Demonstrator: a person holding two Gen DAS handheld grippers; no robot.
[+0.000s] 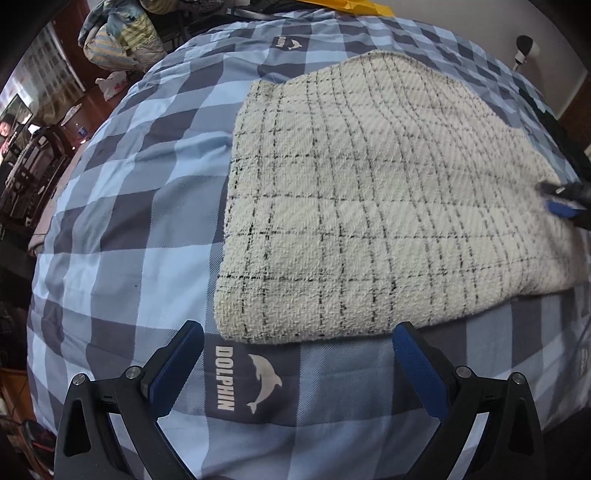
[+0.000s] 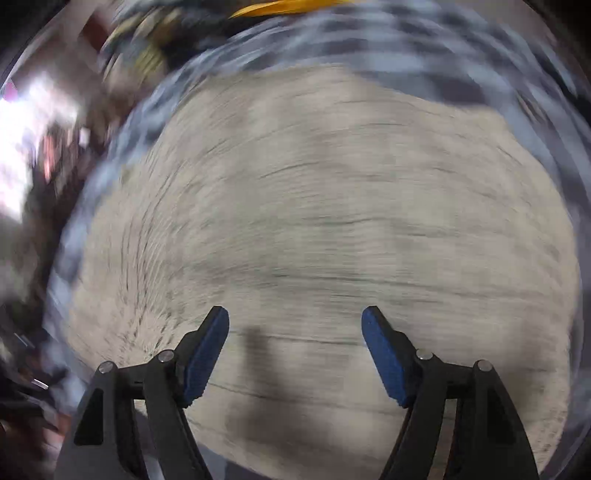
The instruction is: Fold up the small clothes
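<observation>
A cream knitted garment (image 1: 369, 206) with thin black check lines lies folded flat on a blue and grey checked bedspread (image 1: 122, 236). My left gripper (image 1: 297, 334) hangs open just short of the garment's near edge, with nothing between its blue pads. My right gripper (image 1: 563, 201) shows as a blur at the garment's right edge in the left wrist view. The right wrist view is smeared by motion: my right gripper (image 2: 295, 317) stands open above the cream garment (image 2: 314, 206), nothing between its fingers.
The bedspread bears a DOLPHIN label (image 1: 243, 380) between my left fingers. Bags and clutter (image 1: 118, 40) lie beyond the bed's far left corner. A yellow object (image 1: 362, 5) sits at the far edge. Dark furniture (image 1: 26, 162) stands left.
</observation>
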